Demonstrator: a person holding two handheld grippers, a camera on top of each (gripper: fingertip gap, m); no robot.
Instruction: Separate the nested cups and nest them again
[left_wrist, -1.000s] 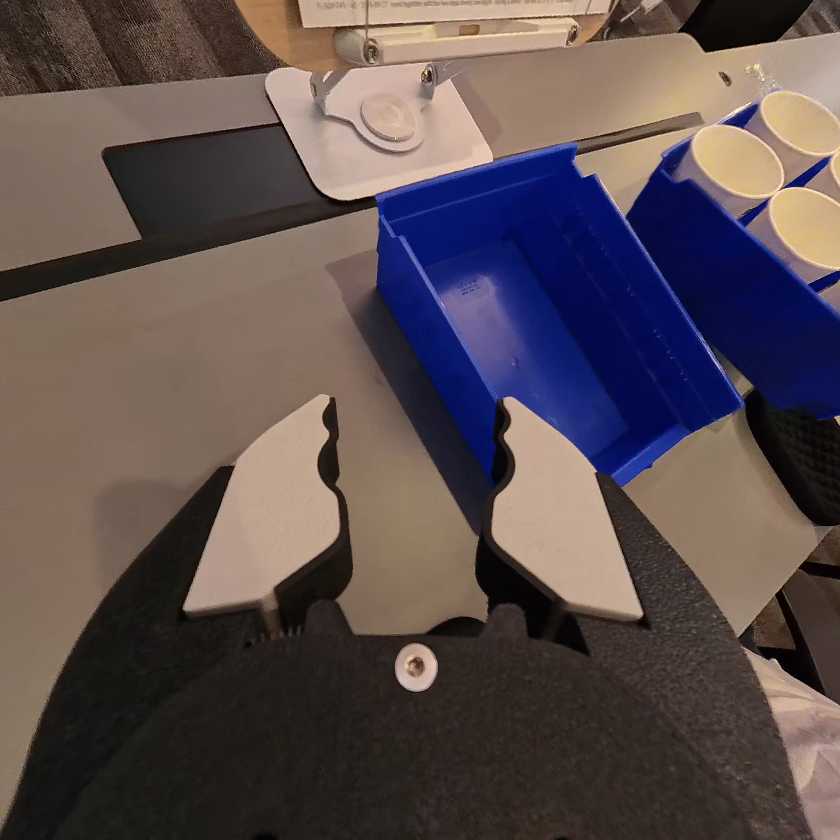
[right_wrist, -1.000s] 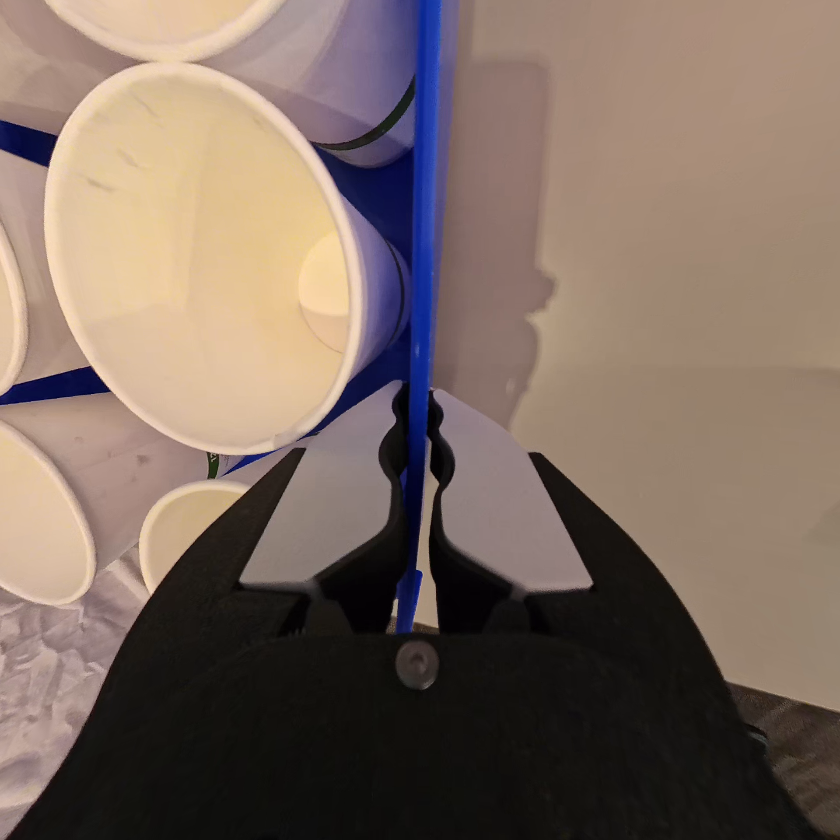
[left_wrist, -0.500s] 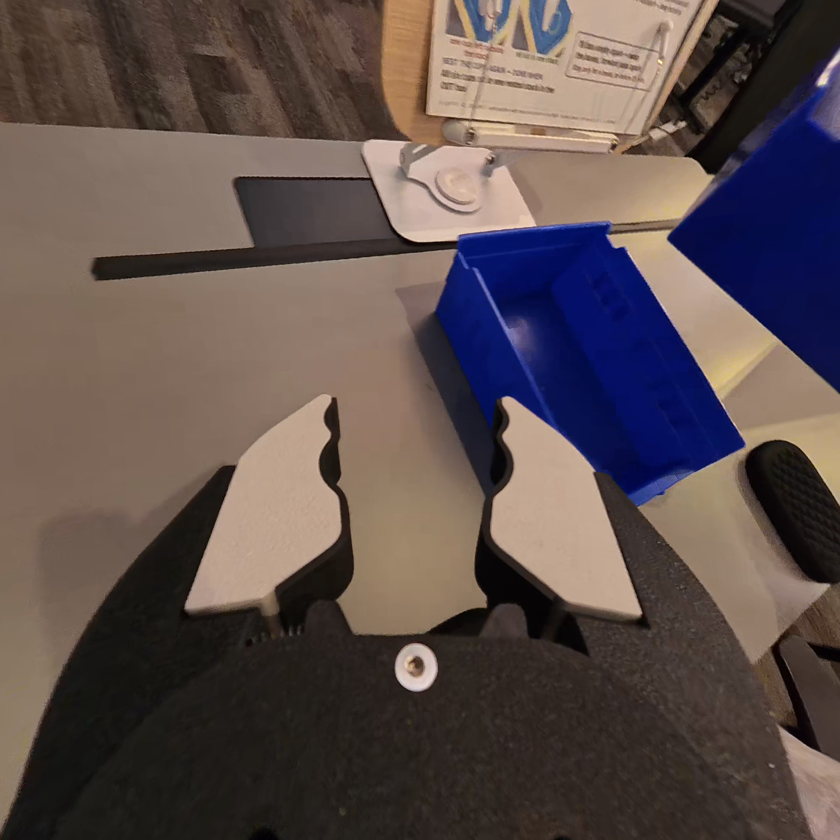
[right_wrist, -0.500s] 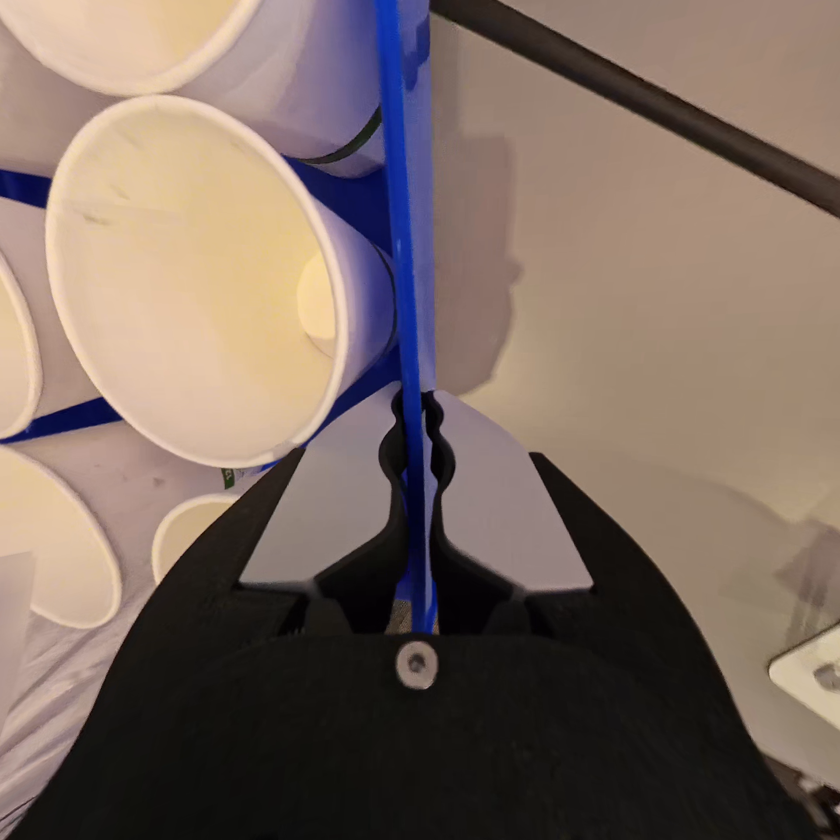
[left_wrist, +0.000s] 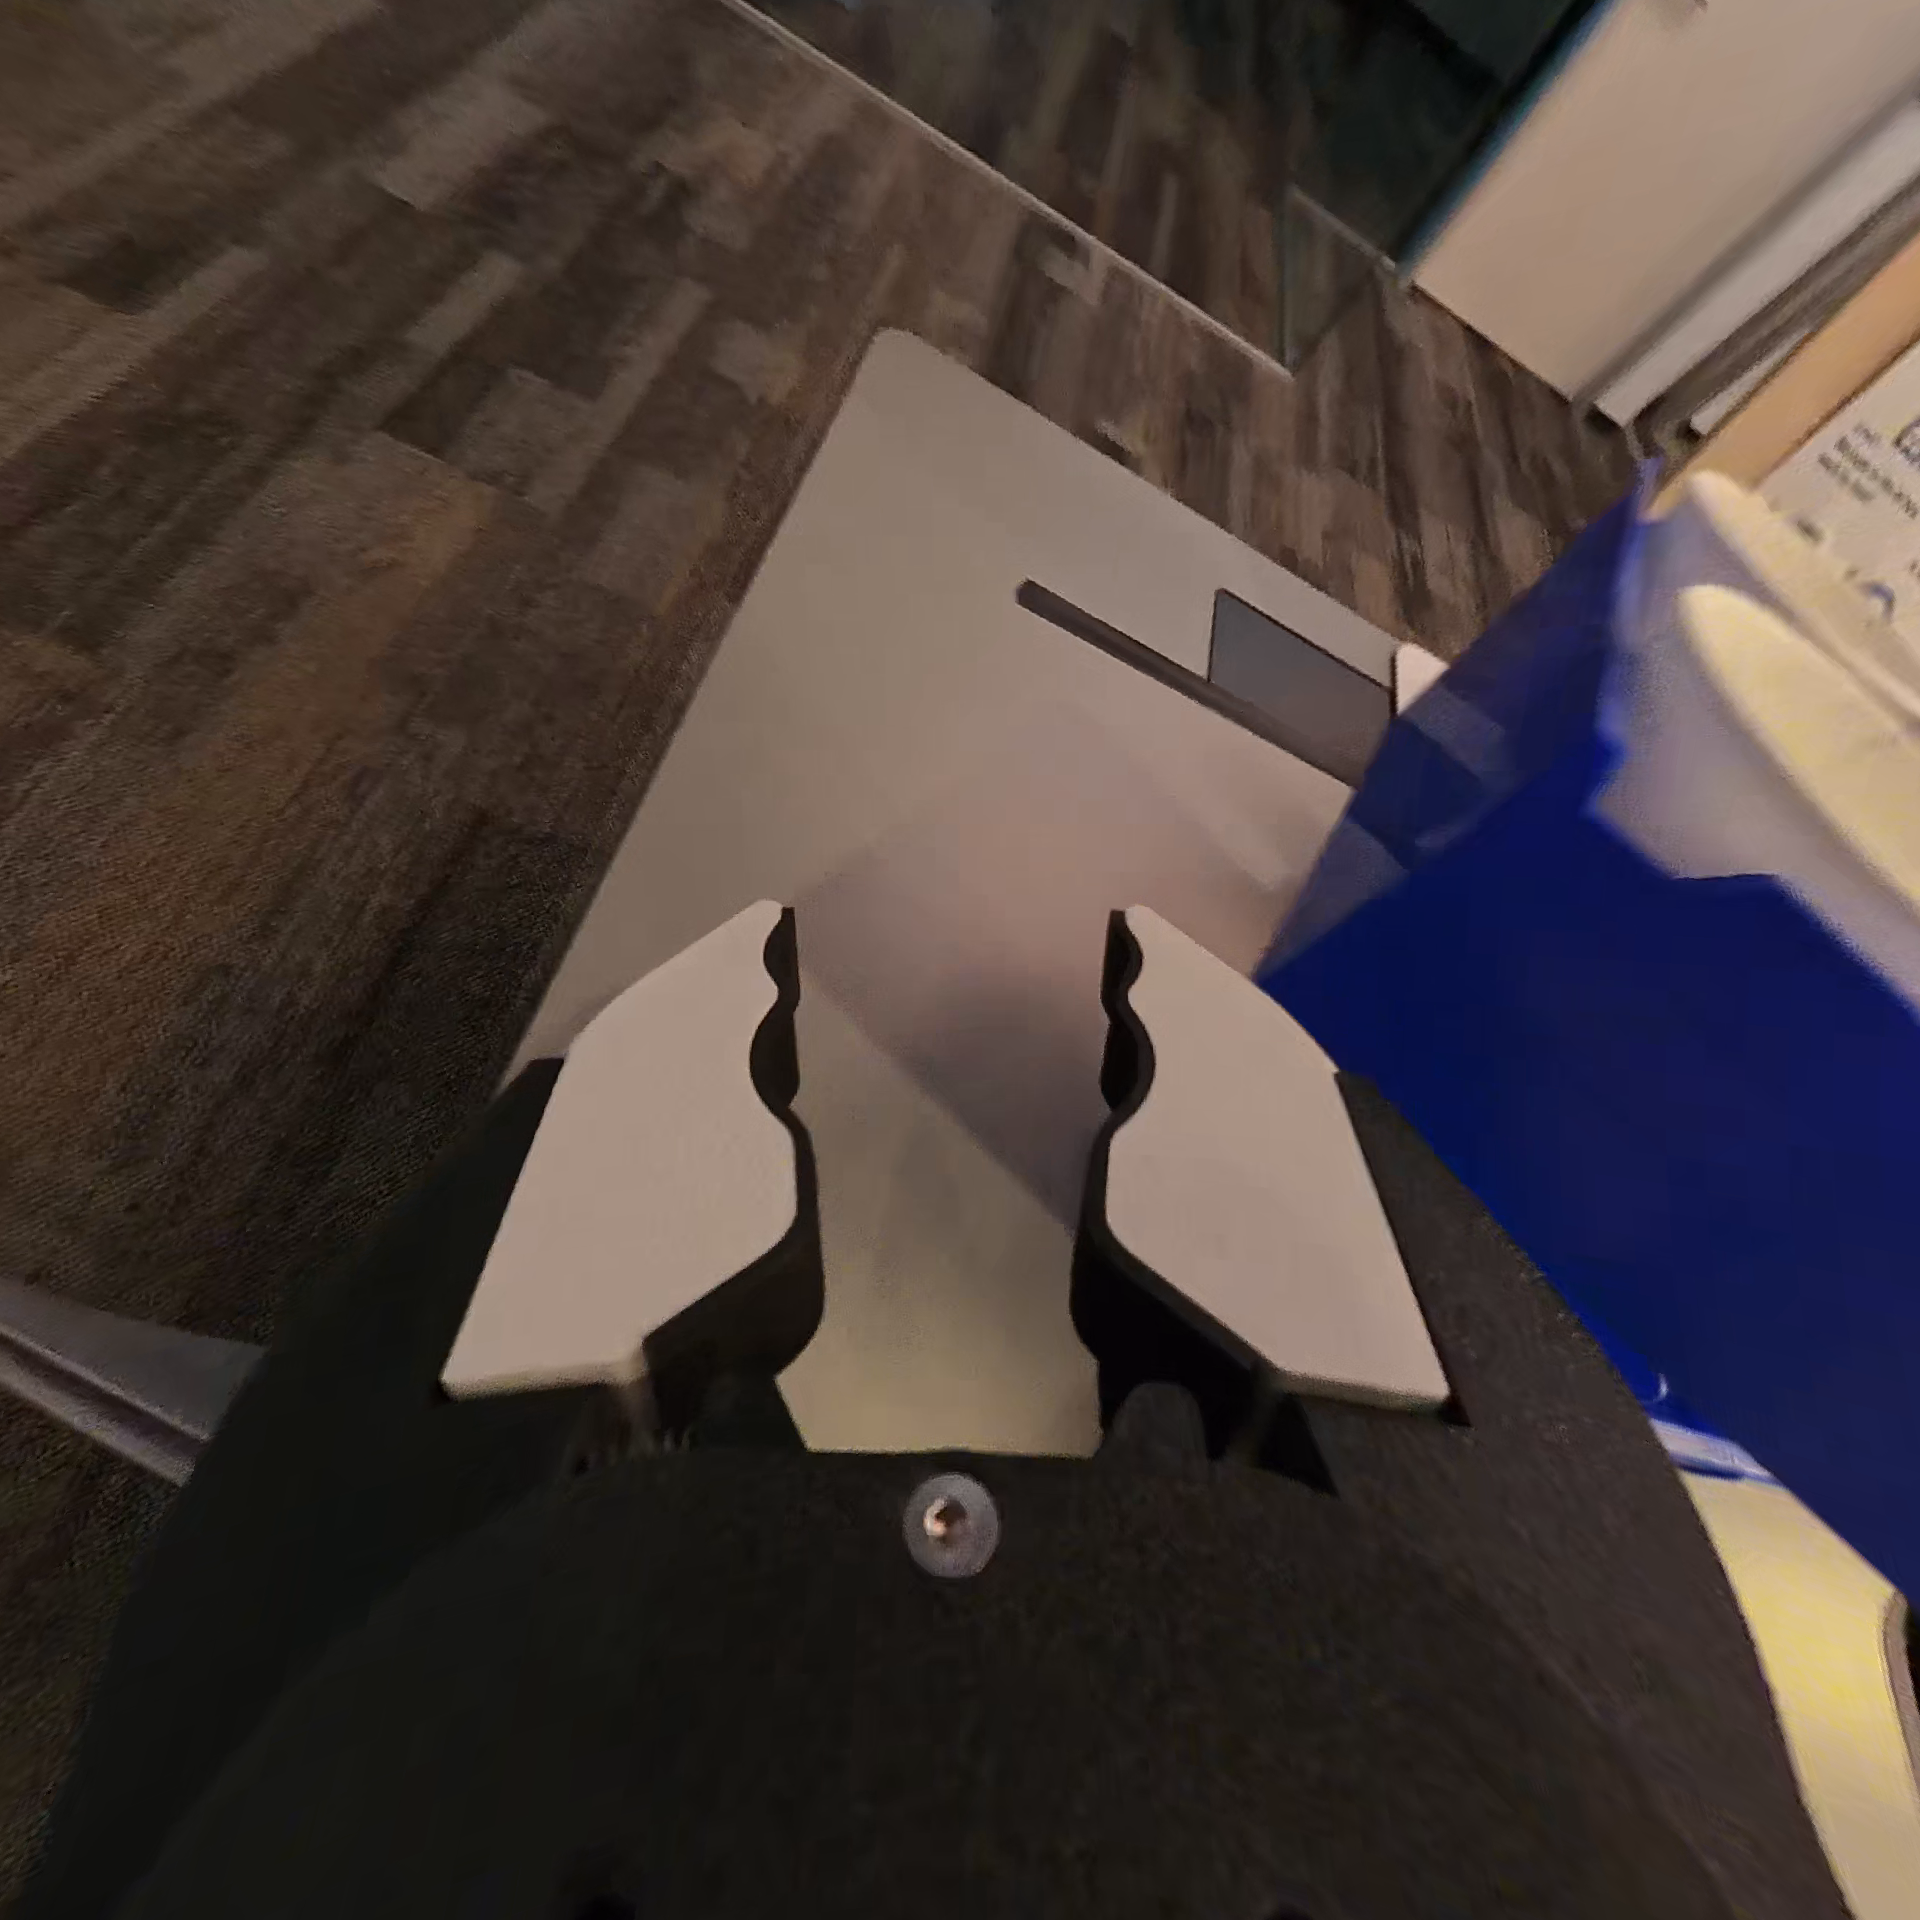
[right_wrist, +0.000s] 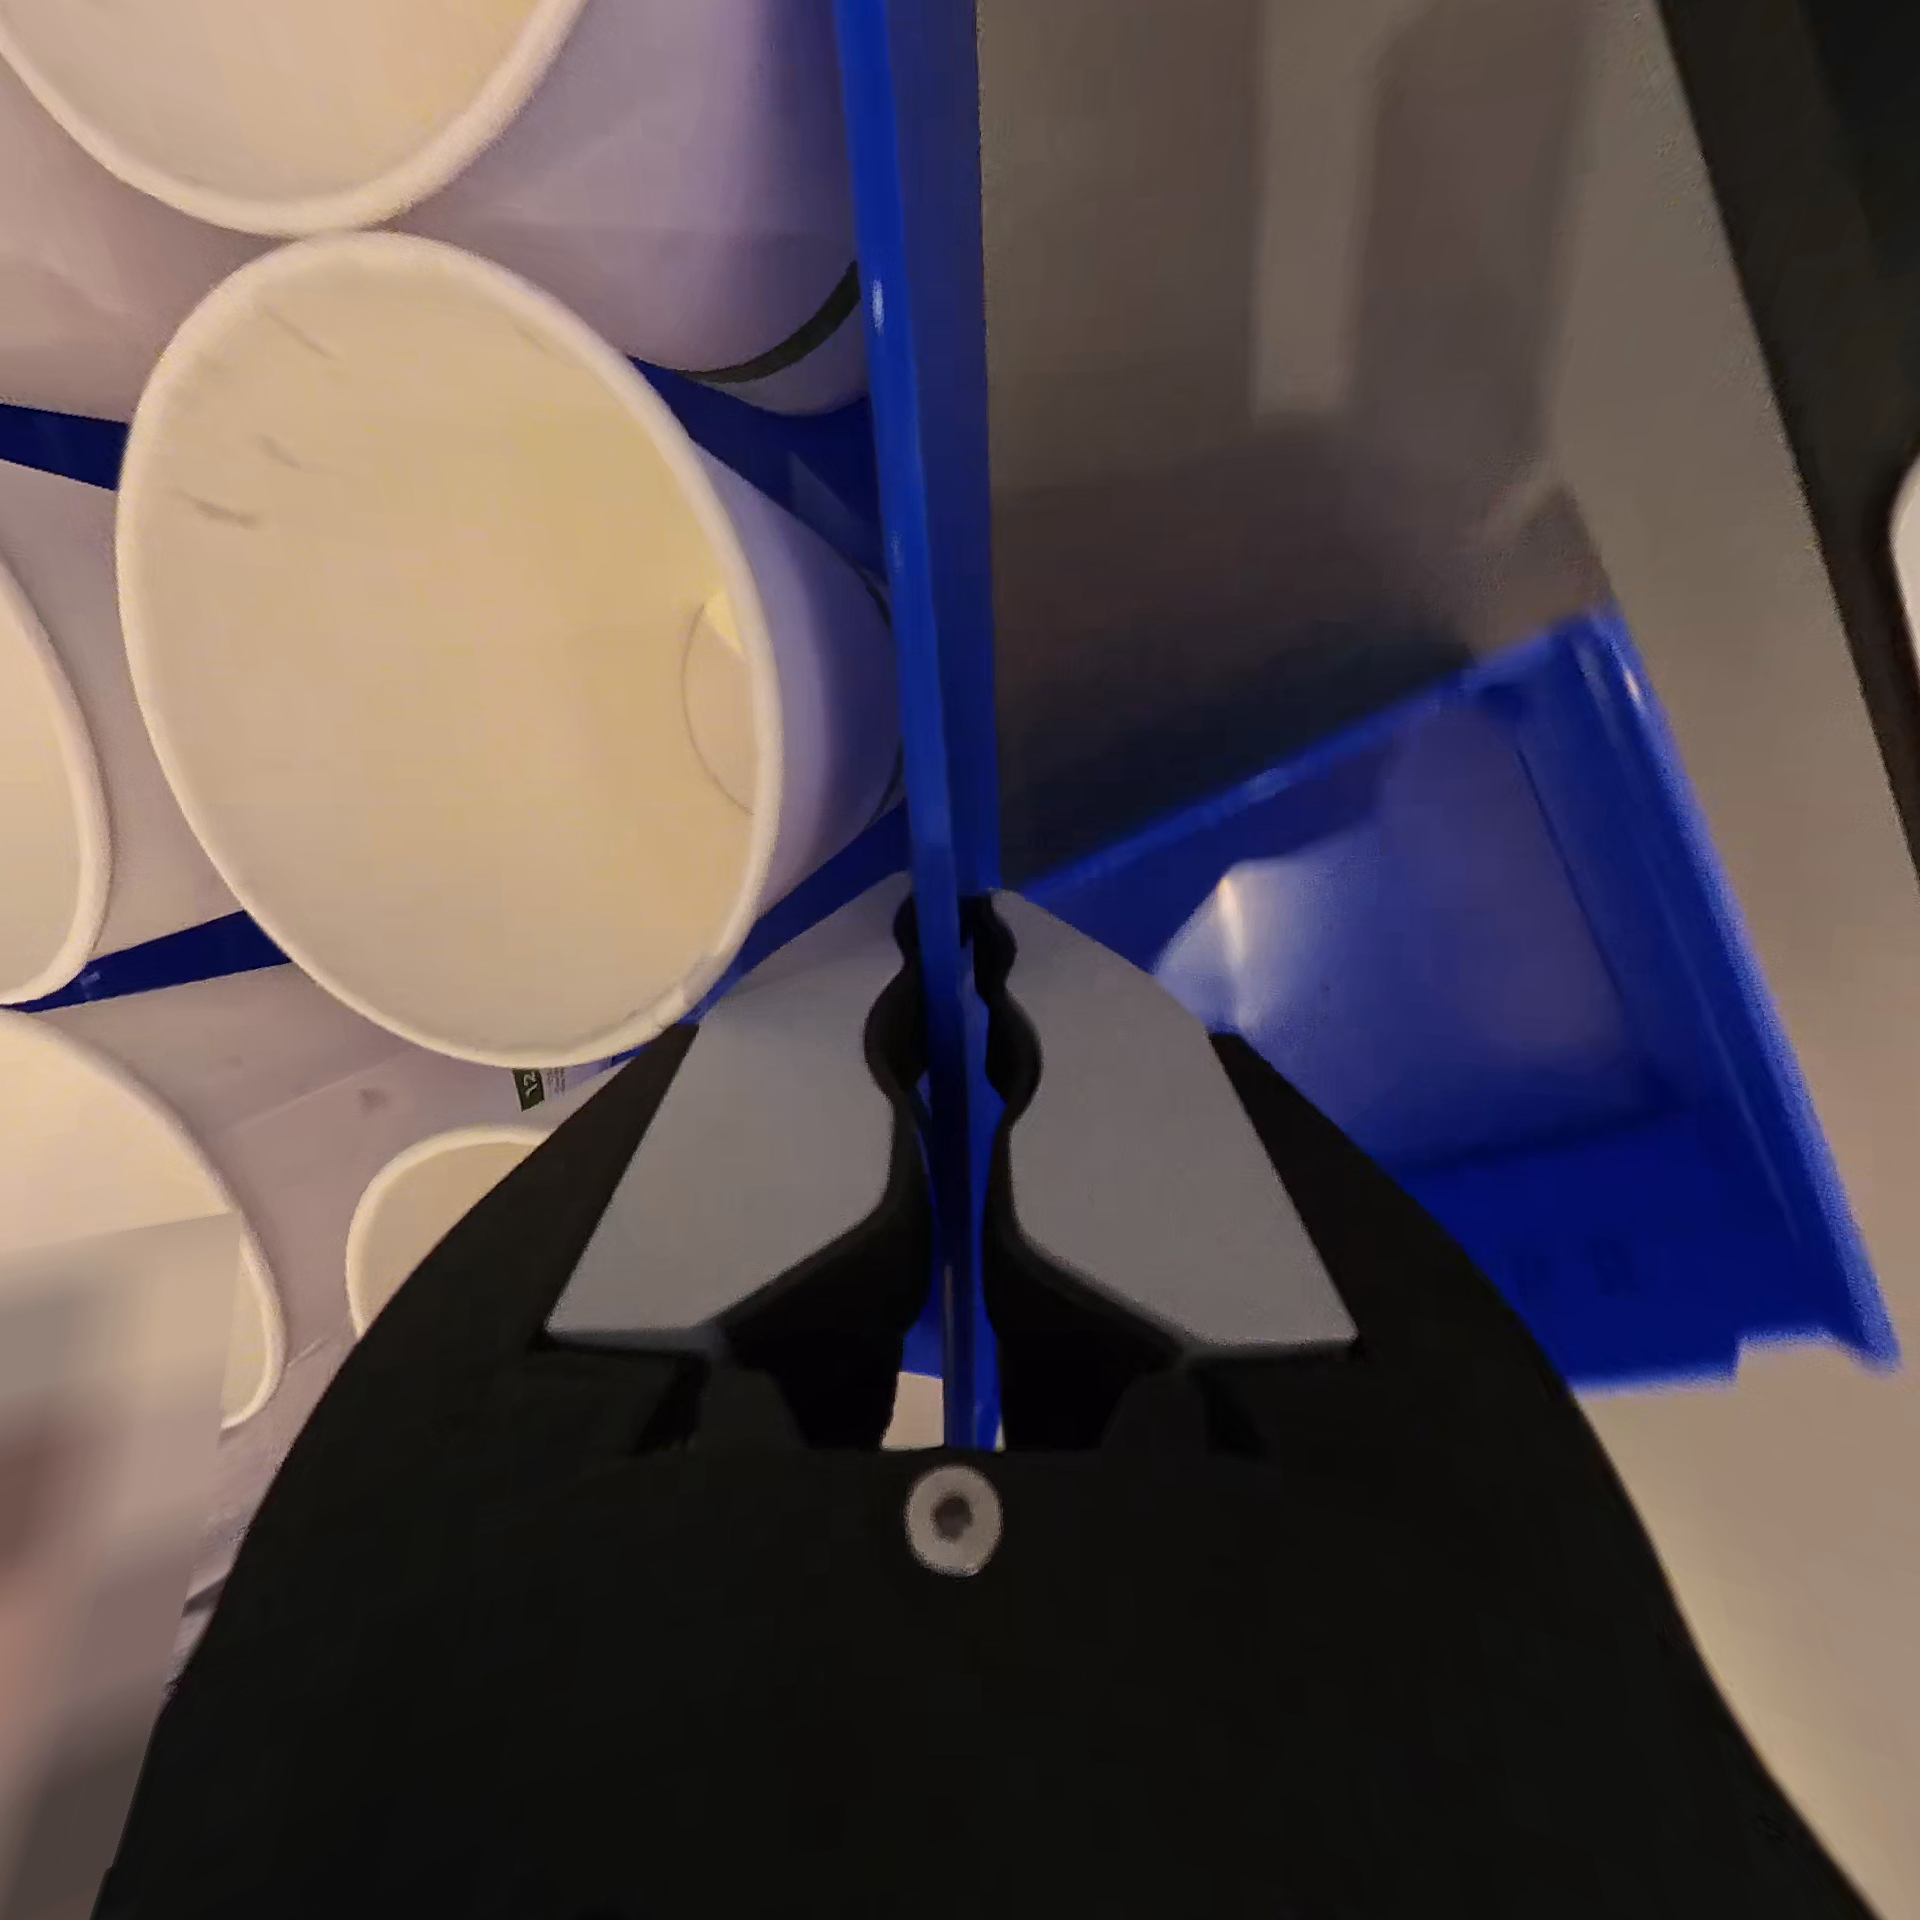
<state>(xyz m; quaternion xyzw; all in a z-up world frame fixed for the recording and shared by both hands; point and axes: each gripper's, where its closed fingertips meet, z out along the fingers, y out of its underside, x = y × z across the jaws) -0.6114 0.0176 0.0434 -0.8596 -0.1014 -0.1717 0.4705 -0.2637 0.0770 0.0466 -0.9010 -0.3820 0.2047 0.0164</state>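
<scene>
- Desk (left_wrist: 935, 665): flat, smooth grey top with a dark straight slot; patterned carpet floor (left_wrist: 312, 520) beyond its edge.
- Blue bin (right_wrist: 914, 520): rigid moulded plastic, thin-walled, carrying the cups; seen tilted at the right of the left wrist view.
- Second blue bin (right_wrist: 1507, 1039): same plastic, rectangular, nothing visible inside, resting on the desk below.
- Paper cups (right_wrist: 436, 644): white, tapered, rolled rims, cream interiors, packed side by side within the held bin.
- Right claw (right_wrist: 951, 914): clamped tight on the blue bin's thin wall.
- Left claw (left_wrist: 945, 914): parted, holding nothing, over the desk; grey plates, wavy black pads.
</scene>
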